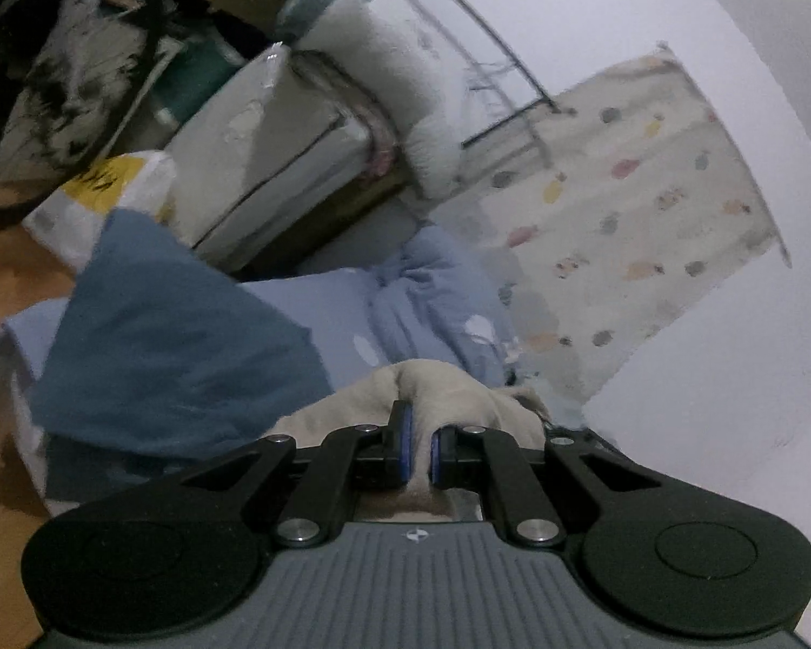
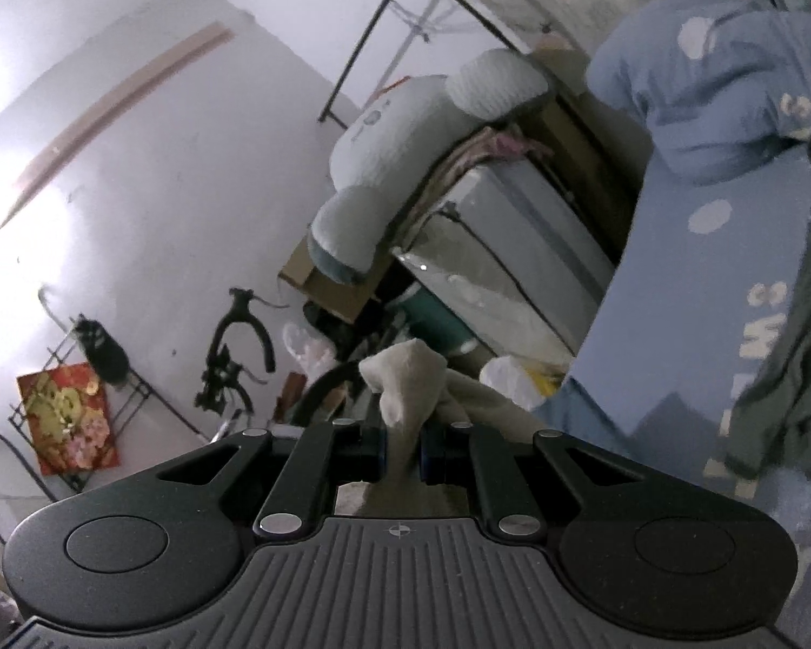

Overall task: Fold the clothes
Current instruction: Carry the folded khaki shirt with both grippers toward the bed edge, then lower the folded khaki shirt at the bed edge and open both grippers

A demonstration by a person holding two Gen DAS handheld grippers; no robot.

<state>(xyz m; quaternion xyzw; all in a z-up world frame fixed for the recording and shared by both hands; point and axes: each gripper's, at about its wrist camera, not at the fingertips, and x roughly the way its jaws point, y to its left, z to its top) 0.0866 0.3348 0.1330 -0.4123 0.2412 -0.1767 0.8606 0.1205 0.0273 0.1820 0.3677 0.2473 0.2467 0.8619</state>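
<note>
Gripping a beige garment (image 1: 432, 395), the left gripper (image 1: 420, 446) has its blue-padded fingers (image 1: 404, 432) drawn nearly together with a fold of the cloth pinched between them; the fabric bunches up just ahead of the tips and spills to either side. Beyond and to the left of those tips lies a dark blue cloth (image 1: 173, 346), partly over a light blue bedsheet (image 1: 319, 303) with pale spots. Farther ahead stands a grey-white box (image 1: 276, 157) with a white fleecy pillow (image 1: 405, 86) on top, and to the right a patterned curtain (image 1: 638, 205).

The right gripper (image 2: 404, 451) is likewise clamped on the beige garment (image 2: 405, 378), whose corner sticks up past its tips. To the right of it hangs the light blue sheet (image 2: 692, 281) beside a dark green garment (image 2: 795, 378); off to the left, a red floral picture (image 2: 67, 416) leans by a wire rack (image 2: 130, 395)
</note>
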